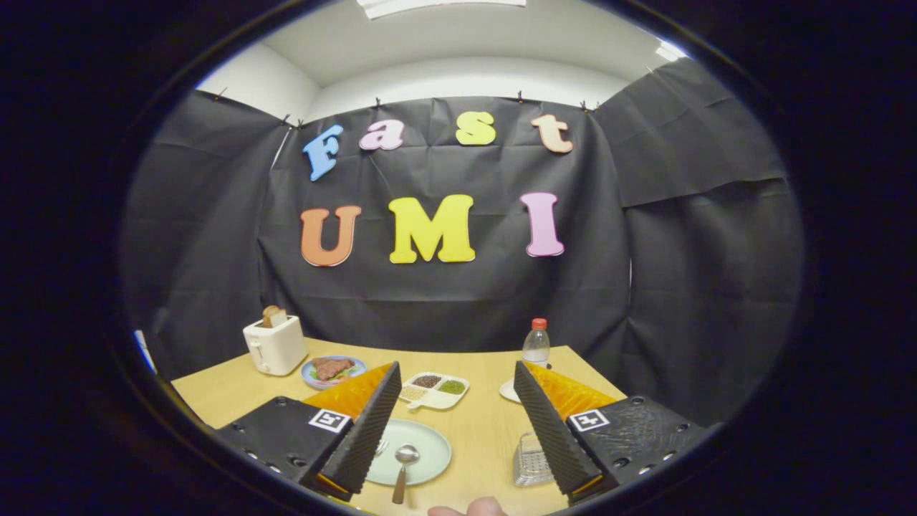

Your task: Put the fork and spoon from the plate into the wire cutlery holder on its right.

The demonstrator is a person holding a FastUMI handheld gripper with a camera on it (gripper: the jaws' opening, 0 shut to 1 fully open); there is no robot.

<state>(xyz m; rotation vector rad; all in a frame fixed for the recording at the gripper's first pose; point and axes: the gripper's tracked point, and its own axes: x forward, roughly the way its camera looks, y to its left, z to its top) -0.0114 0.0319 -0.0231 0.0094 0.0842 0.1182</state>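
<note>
Wooden table (pixel 487 430); spoon (pixel 403 462) between parted jaws.

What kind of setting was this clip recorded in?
Most likely a staged recording booth set up as a breakfast table: black cloth wall, wooden table with toaster, plate and wire cutlery holder. The gripper hovers with fingers open.

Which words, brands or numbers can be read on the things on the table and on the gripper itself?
No text can be read.
Plastic bottle: label too small and blurred to read.
Toaster: no visible writing.
Gripper, fingers open, with the spoon on the green plate between them: two square coded markers, patterns, not words.
</note>
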